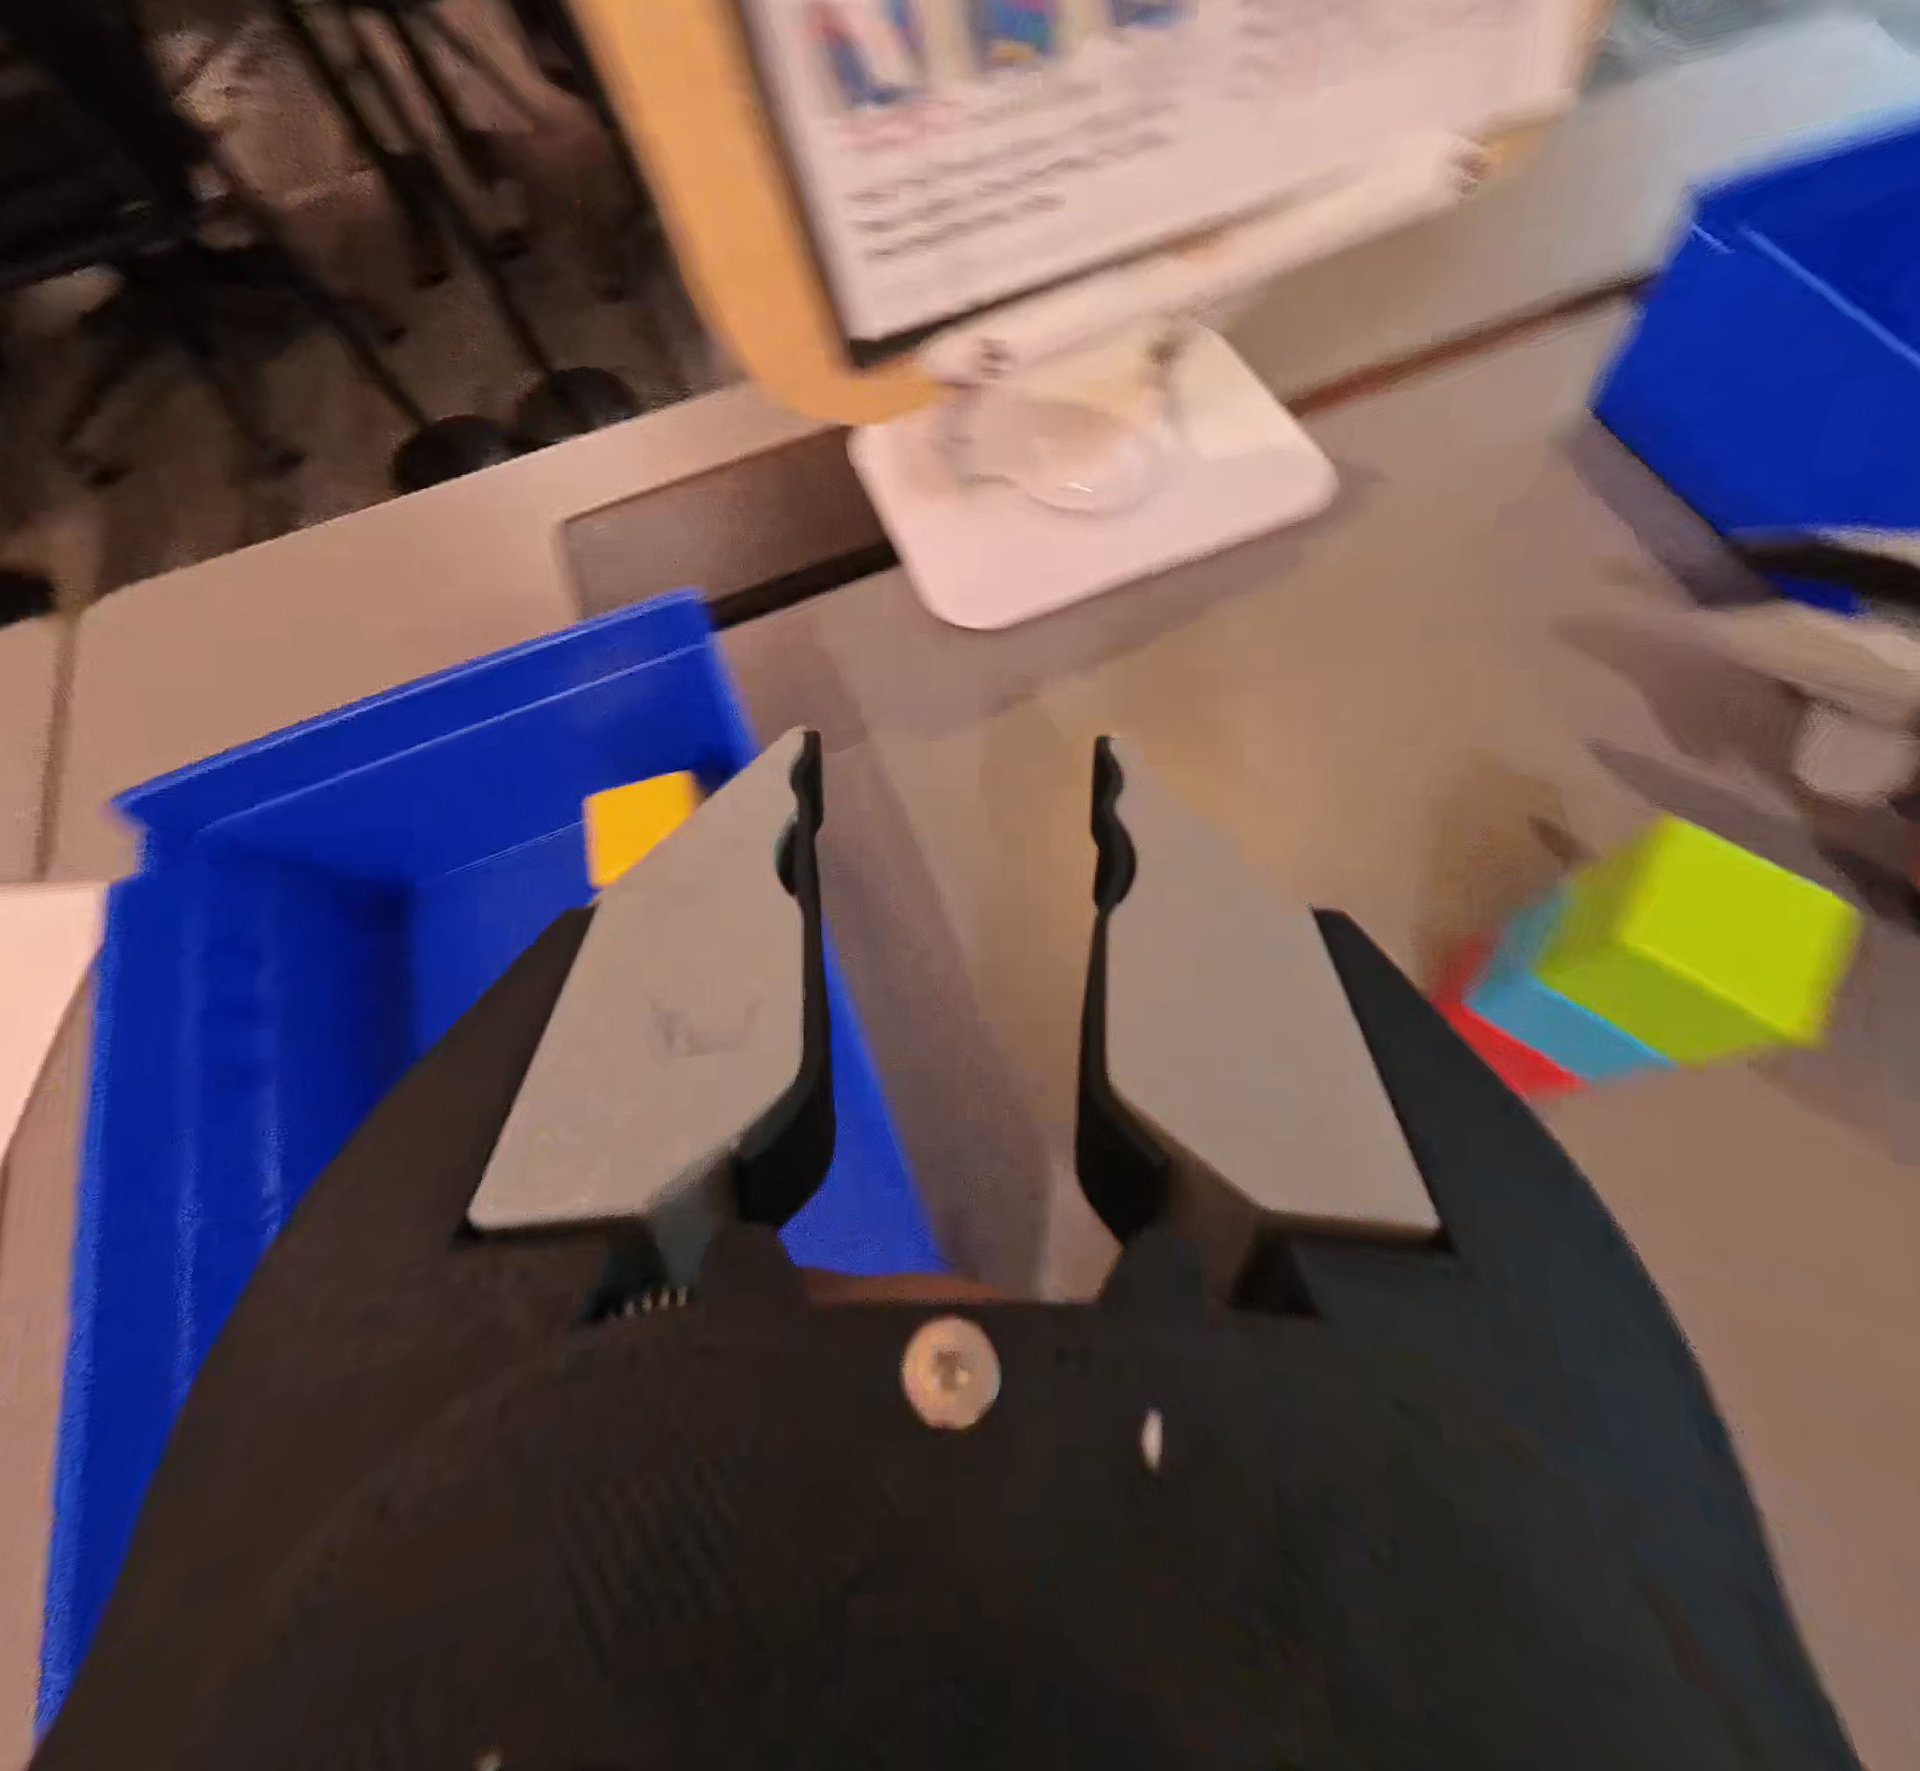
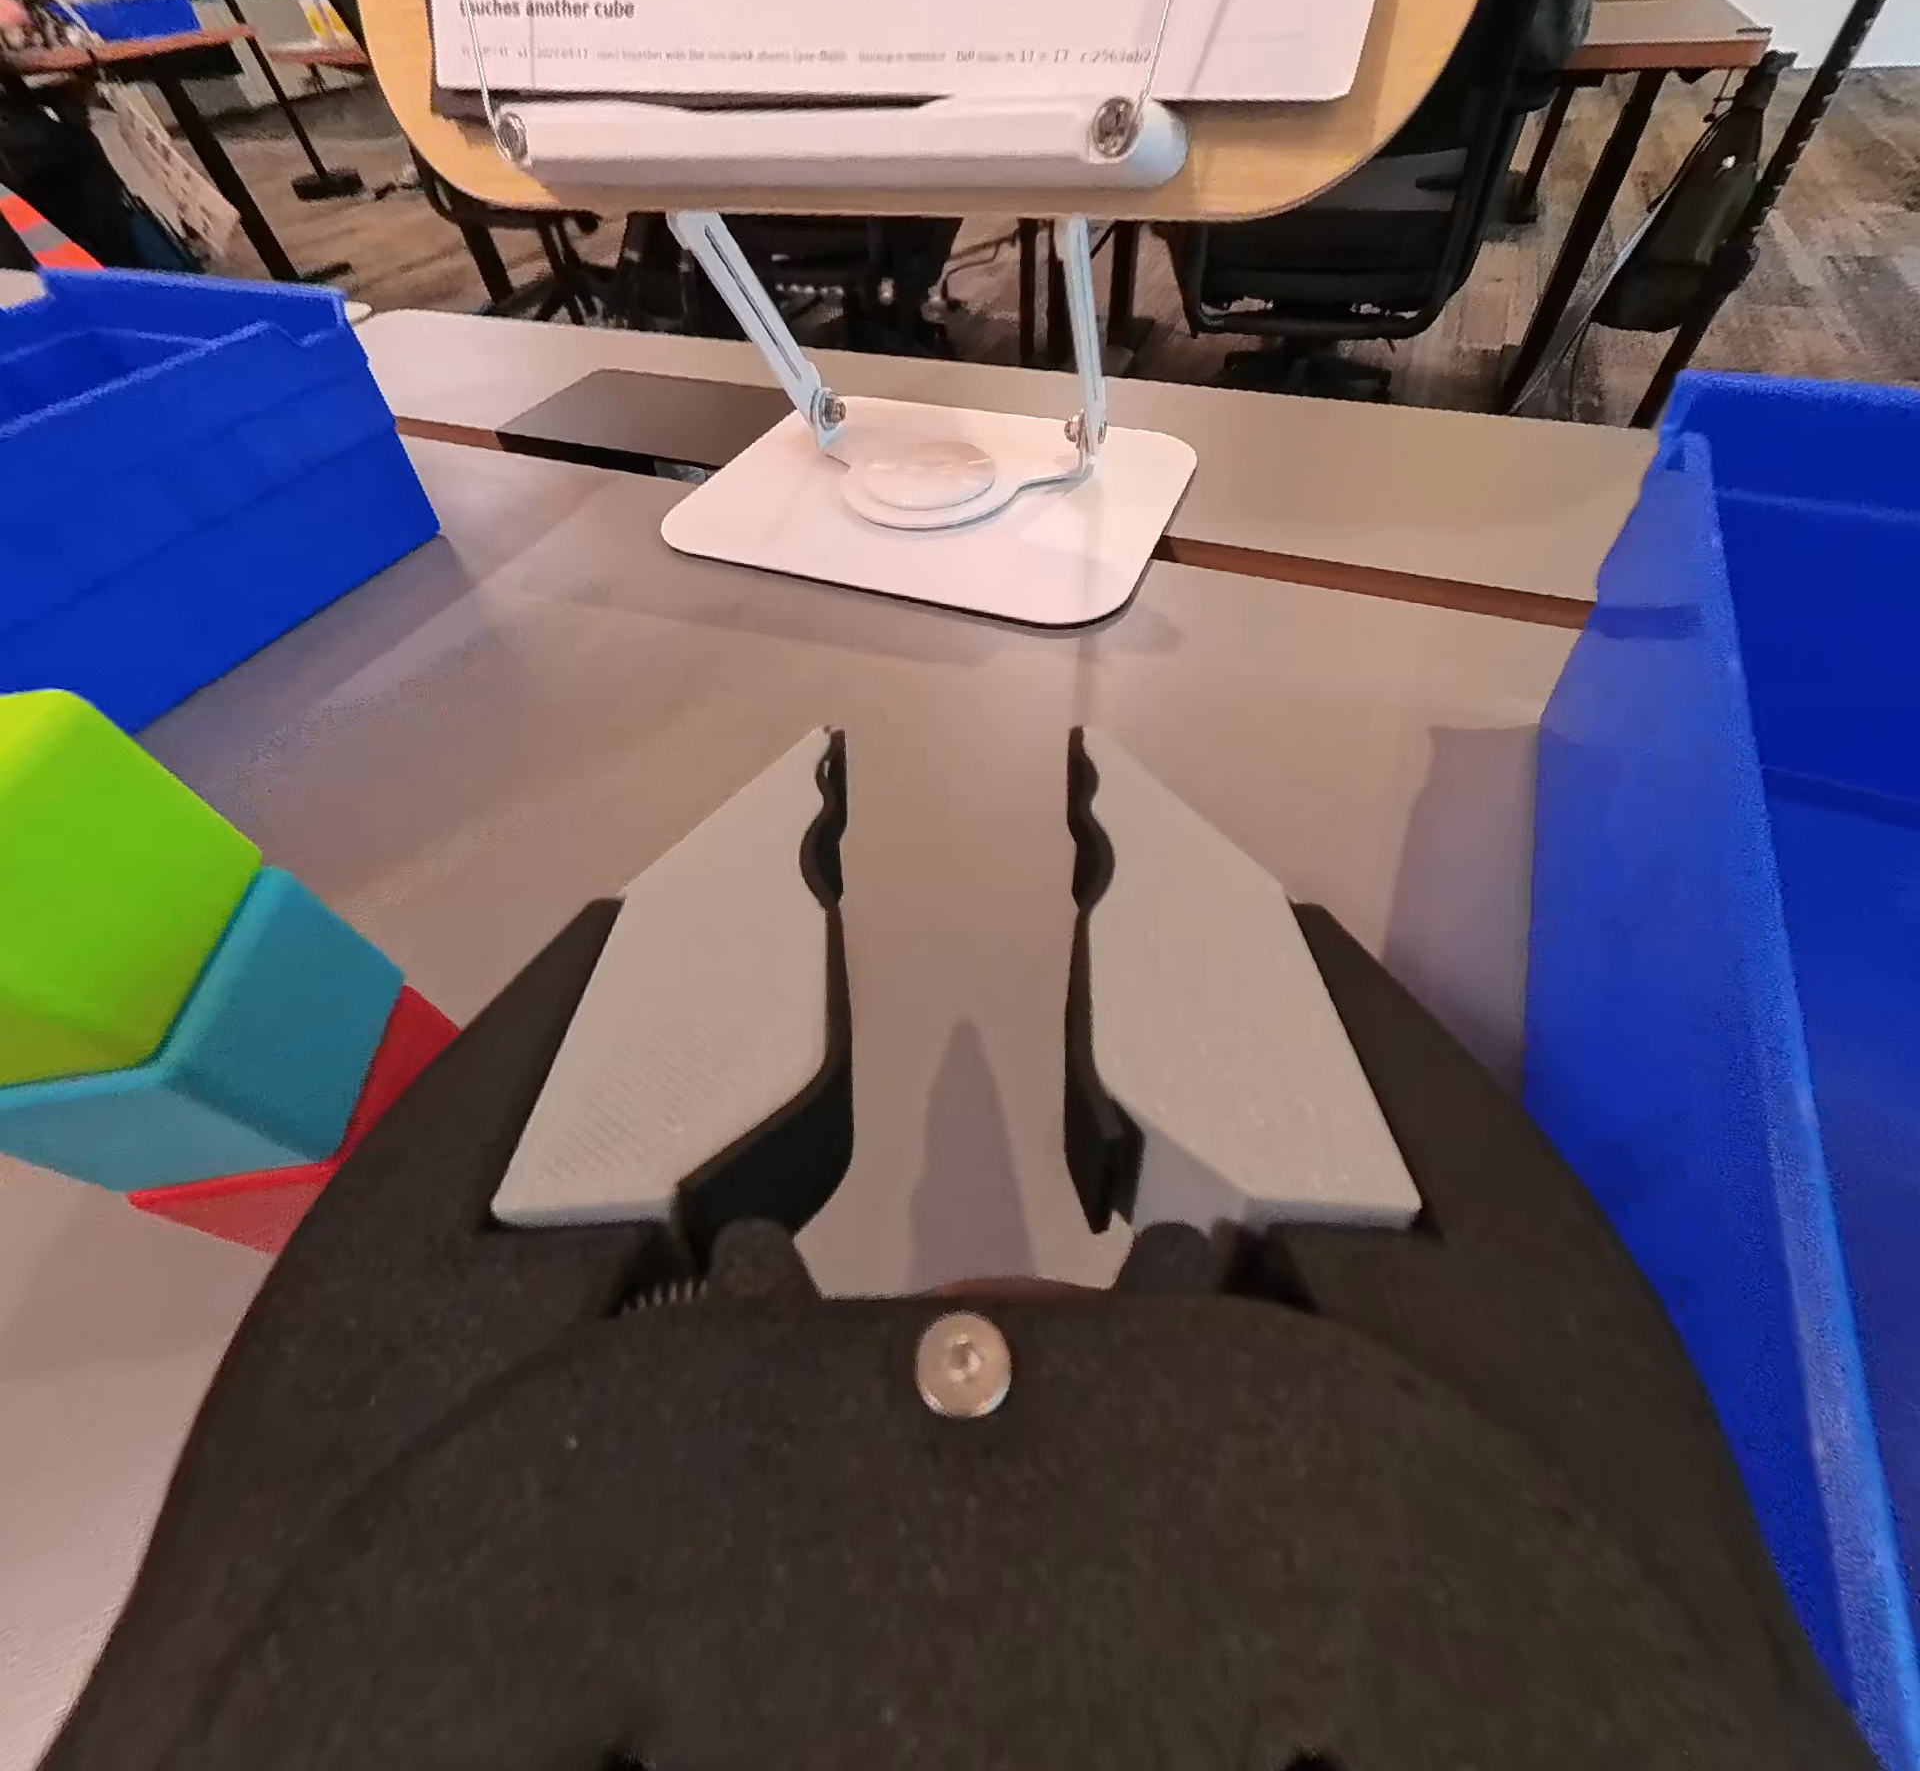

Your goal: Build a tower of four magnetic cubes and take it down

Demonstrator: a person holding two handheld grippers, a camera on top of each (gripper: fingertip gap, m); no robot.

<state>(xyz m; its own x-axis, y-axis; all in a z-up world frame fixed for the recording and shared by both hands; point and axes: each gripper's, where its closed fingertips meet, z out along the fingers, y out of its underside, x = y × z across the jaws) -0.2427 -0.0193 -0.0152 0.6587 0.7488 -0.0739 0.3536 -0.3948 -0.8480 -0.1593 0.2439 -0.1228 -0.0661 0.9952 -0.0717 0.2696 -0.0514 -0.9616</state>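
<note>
— On the far left of our left wrist view we see a blue bin [image 1: 343, 900], and a yellow cube [image 1: 636, 822] sits inside it, near its back corner, partly hidden behind our finger.

— Agreed. Our left gripper [image 1: 954, 765] hangs beside that bin's right wall, jaws spread apart with nothing between them. The picture is smeared, so fine detail is lost.

— Moving right, on the grey table [image 1: 1195, 682], we find the stack: a red cube [image 1: 1496, 1046] at the bottom, a teal cube [image 1: 1558, 1015] on it, a lime cube [image 1: 1704, 942] on top.

— Three high, then. In our right wrist view the same stack stands at the left edge: lime cube [image 2: 94, 869] over teal cube [image 2: 260, 1046] over red cube [image 2: 312, 1181], plain matt faces, each touching the next.

— They look slightly twisted against one another, corners not lined up.

— Right of them, our right gripper [image 2: 954, 765] is released too, empty, over bare table [image 2: 935, 682]. A white stand [image 2: 935, 526] holding a printed sheet lies ahead.

— And at the far right, a second blue bin [image 2: 1704, 994], close beside that gripper.
</note>
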